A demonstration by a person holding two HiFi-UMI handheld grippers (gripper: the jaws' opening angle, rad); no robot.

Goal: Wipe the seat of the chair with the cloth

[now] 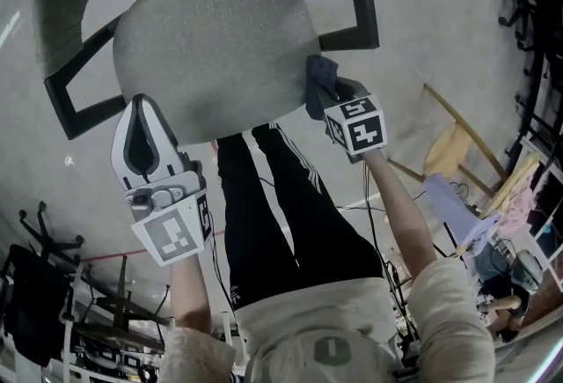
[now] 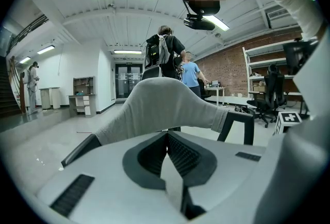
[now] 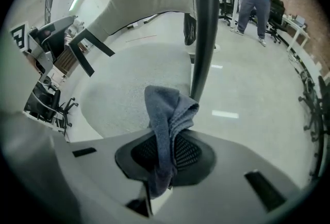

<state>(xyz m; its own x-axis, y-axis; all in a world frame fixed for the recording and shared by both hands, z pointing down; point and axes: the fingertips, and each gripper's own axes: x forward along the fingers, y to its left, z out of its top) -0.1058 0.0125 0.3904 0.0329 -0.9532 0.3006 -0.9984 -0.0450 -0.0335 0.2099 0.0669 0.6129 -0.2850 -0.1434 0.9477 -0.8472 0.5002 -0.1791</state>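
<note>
Blue-grey cloth [image 3: 167, 115] is bunched and pinched upright in the right gripper [image 3: 164, 158], whose jaws are clamped on its lower folds. In the head view it sits at the right rim of the chair's round grey seat [image 1: 211, 47], though real contact with the fabric can't be confirmed. From that gripper the seat spreads away ahead and to the left, so I judge the wipe should run leftward across it. The black armrest post [image 3: 203, 27] rises just behind the cloth (the likeliest snag). The left gripper [image 1: 141, 113] hovers off the seat's front-left edge, jaws together on nothing and pointed at the grey backrest [image 2: 165, 104]. A pale wooden chair [image 1: 457, 143] stands well apart to the right.
</note>
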